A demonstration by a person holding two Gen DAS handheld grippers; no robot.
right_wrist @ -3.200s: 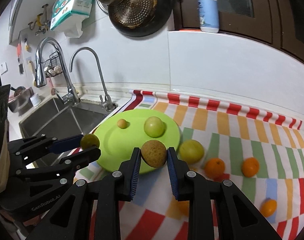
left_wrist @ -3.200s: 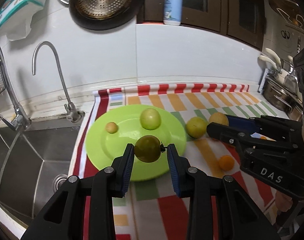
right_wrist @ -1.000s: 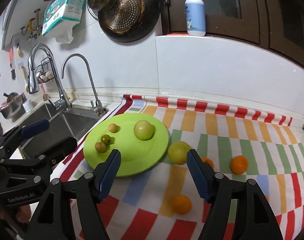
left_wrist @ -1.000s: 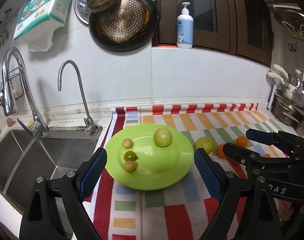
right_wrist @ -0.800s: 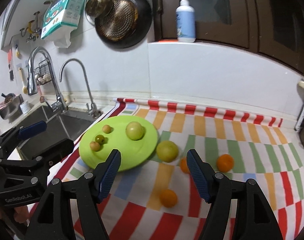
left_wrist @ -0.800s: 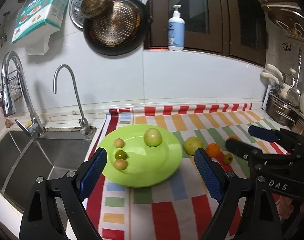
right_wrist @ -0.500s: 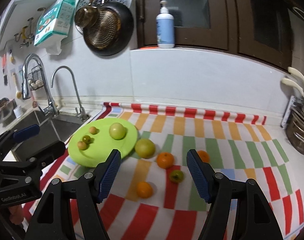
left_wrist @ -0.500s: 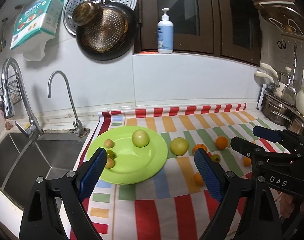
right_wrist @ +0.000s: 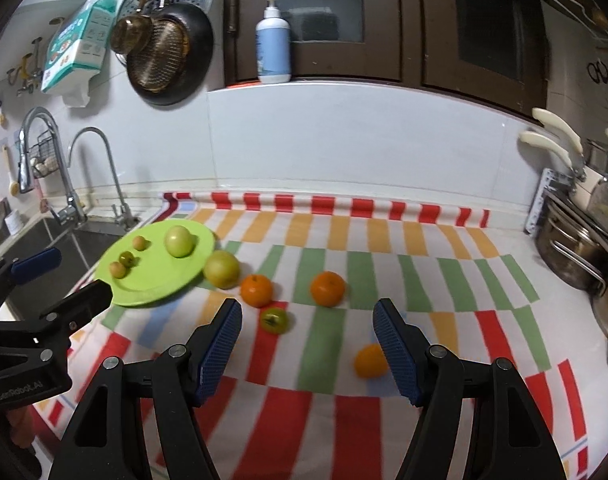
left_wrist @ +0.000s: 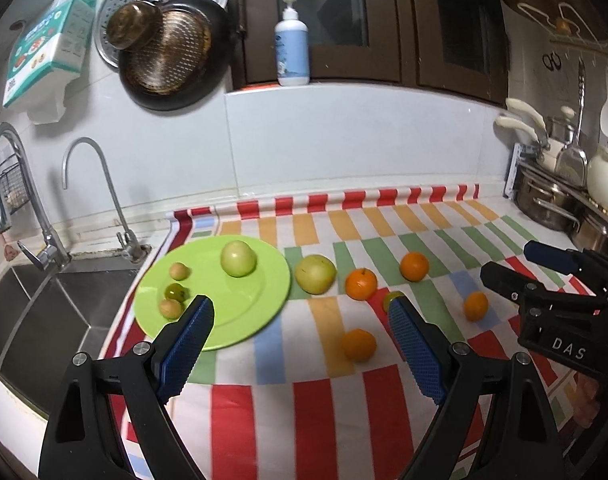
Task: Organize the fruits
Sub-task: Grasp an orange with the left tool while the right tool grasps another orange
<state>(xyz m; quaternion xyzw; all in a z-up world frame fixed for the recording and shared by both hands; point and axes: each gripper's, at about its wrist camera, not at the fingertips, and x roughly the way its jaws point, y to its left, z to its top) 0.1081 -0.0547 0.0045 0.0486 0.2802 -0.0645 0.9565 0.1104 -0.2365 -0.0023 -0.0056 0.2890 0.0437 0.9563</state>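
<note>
A green plate (left_wrist: 259,308) (right_wrist: 155,286) lies at the left end of a striped cloth. It holds a large green apple (left_wrist: 238,258) (right_wrist: 179,241) and three small fruits (left_wrist: 175,291) (right_wrist: 126,258). Beside its right rim on the cloth sits a yellow-green apple (left_wrist: 315,273) (right_wrist: 221,269). Further right lie several oranges (left_wrist: 361,283) (right_wrist: 327,288) and a small green fruit (right_wrist: 274,320). My left gripper (left_wrist: 299,308) is open above the cloth, near the plate's right side, and holds nothing. My right gripper (right_wrist: 308,312) is open above the oranges, and is empty too.
A steel sink (left_wrist: 27,308) with two taps (left_wrist: 87,184) lies left of the plate. Steel pots (left_wrist: 552,208) (right_wrist: 576,256) stand at the right end of the counter. Pans (left_wrist: 171,60) hang on the wall, and a soap bottle (left_wrist: 291,58) stands on the ledge.
Both grippers earlier held small fruits at the plate; those now lie on it. Both grippers, open throughout the last second, have drawn back and moved right, so more of the cloth and oranges shows.
</note>
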